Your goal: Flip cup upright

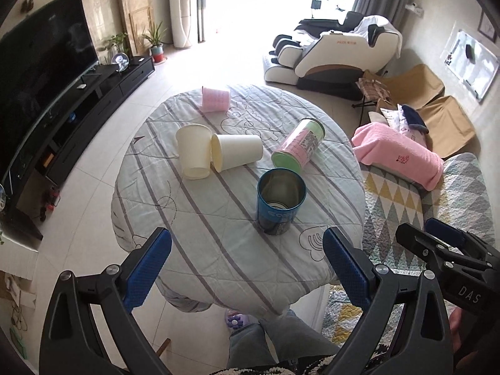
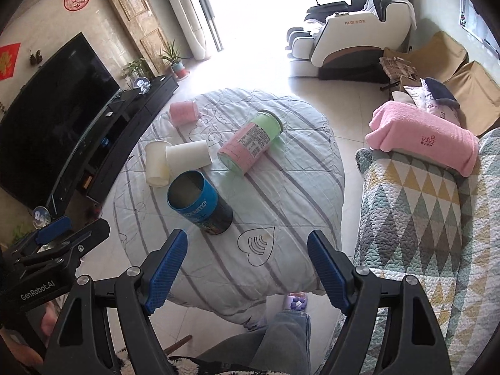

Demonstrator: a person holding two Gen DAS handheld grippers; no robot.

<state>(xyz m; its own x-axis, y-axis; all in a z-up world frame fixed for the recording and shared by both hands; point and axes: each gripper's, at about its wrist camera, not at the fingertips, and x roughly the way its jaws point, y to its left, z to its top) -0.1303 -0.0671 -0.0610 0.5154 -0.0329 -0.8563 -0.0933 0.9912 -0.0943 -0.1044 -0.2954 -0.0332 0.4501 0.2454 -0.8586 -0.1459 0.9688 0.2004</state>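
**Paper cups and tins all over the table, nothing picked up yet**

Blue pads on both grippers are spread wide and holding nothing. The left gripper (image 1: 247, 265) and the right gripper (image 2: 247, 268) both hang at the near edge of the round table (image 1: 218, 250), above the striped cloth, not touching anything.

So what needs flipping? From where I'm standing, with the table as a clock and me at 6: the blue tin (image 1: 280, 201) stands upright near the centre, mouth up, so that one looks sorted. A white cup (image 1: 236, 152) lies on its side around 11 o'clock, its rim touching another white cup (image 1: 193, 151) that seems to sit mouth down. The pink and green tin (image 1: 298, 142) lies on its side around 1 o'clock, and a pink cup (image 1: 215, 99) is tipped over way out at 12.

My guess is we're at the approach step. Next move probably means reaching past the blue tin without knocking it, squeezing the tipped white cup gently since paper crushes easily, then rotating it mouth up and setting it down clear of its neighbour.
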